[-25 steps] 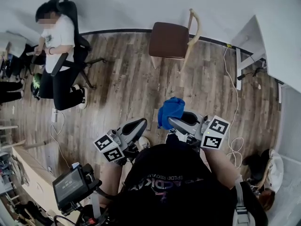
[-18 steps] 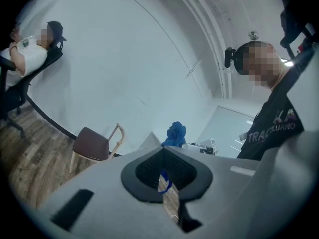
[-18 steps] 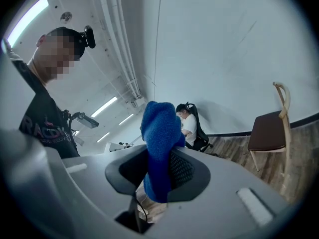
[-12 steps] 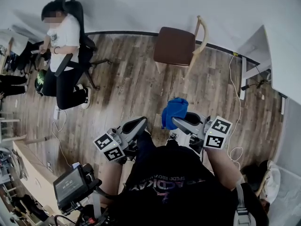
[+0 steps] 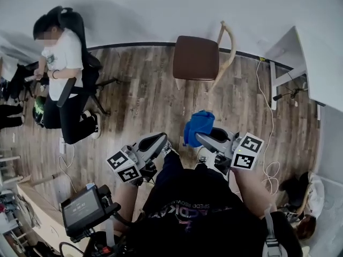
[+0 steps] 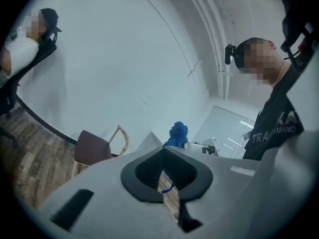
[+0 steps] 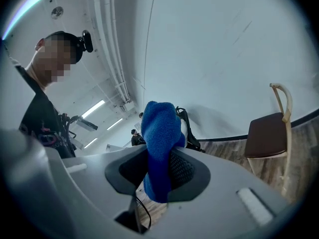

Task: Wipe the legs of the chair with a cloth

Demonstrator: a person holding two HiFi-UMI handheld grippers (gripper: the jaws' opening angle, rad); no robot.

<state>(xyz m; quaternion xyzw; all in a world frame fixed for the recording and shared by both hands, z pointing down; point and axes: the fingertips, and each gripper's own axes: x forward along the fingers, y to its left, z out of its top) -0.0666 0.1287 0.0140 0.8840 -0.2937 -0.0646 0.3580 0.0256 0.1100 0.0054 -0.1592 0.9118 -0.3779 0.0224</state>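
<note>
A chair (image 5: 195,58) with a brown seat and pale wooden legs stands on the wood floor near the far wall, apart from both grippers. It also shows at the chair (image 6: 92,147) and at the chair (image 7: 266,133). My right gripper (image 5: 199,136) is shut on a blue cloth (image 5: 197,125), which bunches up above its jaws. In the right gripper view the cloth (image 7: 159,133) hangs through the gripper (image 7: 159,169). My left gripper (image 5: 159,140) is held low beside it. Its jaws are shut with nothing between them in the left gripper view (image 6: 167,176), where the cloth (image 6: 176,134) shows beyond.
A person (image 5: 64,52) sits in a black office chair at the back left. A white desk (image 5: 305,52) stands at the right, with cables (image 5: 266,95) trailing on the floor beside it. A small screen device (image 5: 80,210) is at the lower left.
The head view has shifted a little, so the chair sits slightly lower in it. Both grippers keep their places, and the cloth stays in the right one.
</note>
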